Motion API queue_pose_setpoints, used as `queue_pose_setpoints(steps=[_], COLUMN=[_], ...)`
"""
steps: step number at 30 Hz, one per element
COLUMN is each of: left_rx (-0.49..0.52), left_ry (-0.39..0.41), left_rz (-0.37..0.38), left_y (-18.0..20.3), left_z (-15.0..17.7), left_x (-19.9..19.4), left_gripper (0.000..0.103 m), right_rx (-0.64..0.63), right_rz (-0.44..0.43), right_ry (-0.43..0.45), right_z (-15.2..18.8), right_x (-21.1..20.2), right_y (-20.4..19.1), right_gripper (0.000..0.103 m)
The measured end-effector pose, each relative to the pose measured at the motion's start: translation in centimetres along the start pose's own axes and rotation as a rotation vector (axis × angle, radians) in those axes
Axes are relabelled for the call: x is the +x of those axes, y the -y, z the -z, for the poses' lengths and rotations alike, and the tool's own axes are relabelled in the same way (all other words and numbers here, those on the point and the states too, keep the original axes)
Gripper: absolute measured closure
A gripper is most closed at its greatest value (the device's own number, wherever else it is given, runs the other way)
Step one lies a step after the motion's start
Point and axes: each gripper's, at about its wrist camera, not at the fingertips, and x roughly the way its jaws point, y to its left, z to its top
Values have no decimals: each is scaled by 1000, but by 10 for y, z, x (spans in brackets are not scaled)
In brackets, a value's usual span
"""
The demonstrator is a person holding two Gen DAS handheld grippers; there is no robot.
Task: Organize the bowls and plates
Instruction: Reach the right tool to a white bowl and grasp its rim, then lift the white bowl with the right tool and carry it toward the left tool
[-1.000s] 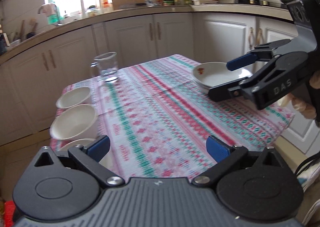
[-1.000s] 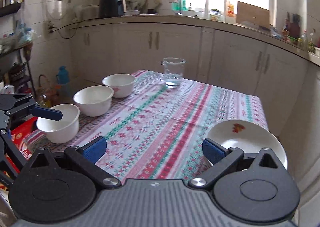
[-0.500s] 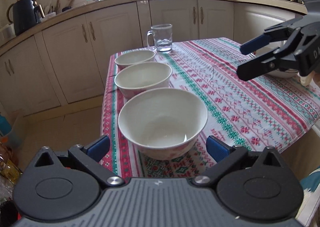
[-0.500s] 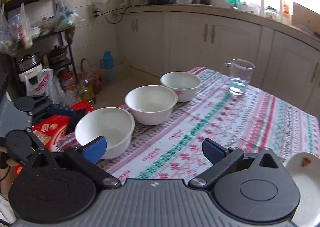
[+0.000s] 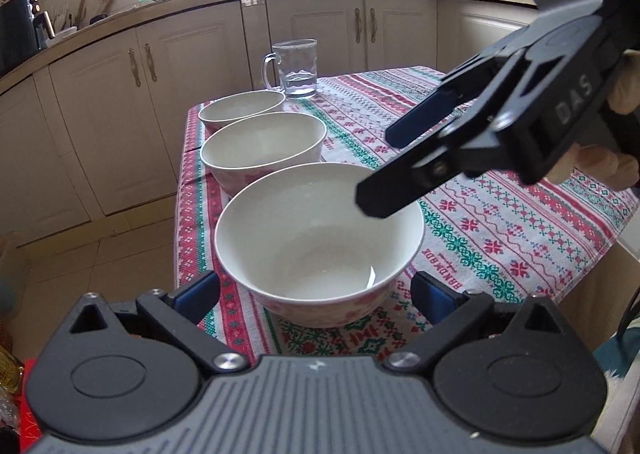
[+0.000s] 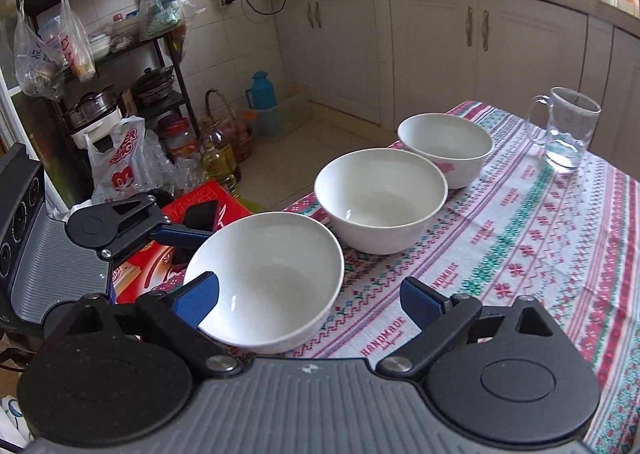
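Note:
Three white bowls stand in a row along the left edge of the patterned tablecloth [image 5: 500, 222]. The nearest bowl [image 5: 320, 238] [image 6: 264, 274] lies between the fingers of my left gripper [image 5: 316, 296], whose jaws are closing; a small gap still shows at each pad. My right gripper [image 6: 308, 300] [image 5: 376, 168] comes in from the right over the same bowl's rim, also closing, pads not pressing. The middle bowl [image 5: 262, 150] [image 6: 380, 198] and the far bowl [image 5: 240, 108] [image 6: 444, 146] stand free behind it. No plate is in view.
A glass mug [image 5: 296, 70] [image 6: 568, 134] with a little water stands beyond the bowls. Left of the table, on the floor, are a red box [image 6: 192, 210], oil bottles [image 6: 218, 158], a blue flask [image 6: 260, 92] and a rack of pots [image 6: 100, 106]. Cabinets line the walls.
Both views have swung from the plate side to the row of bowls. My left gripper came up around the nearest bowl; my right gripper crossed the table to it, and its jaws narrowed.

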Motion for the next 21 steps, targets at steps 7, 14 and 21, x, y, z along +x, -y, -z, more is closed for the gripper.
queue_pose_setpoints(steps=[7, 14, 21], left_rx=[-9, -15, -8], left_ry=[6, 4, -7], left_rz=[30, 42, 44], left_y=[-4, -6, -6], left_z=[-2, -4, -6], left_x=[2, 4, 3], left_gripper=[6, 12, 13], right_rx=[4, 17, 23], right_rz=[-43, -74, -94], right_ry=[-46, -64, -62], right_z=[-3, -3, -4], right_x=[18, 27, 26], right_y=[2, 5, 4], right_gripper=[19, 30, 32])
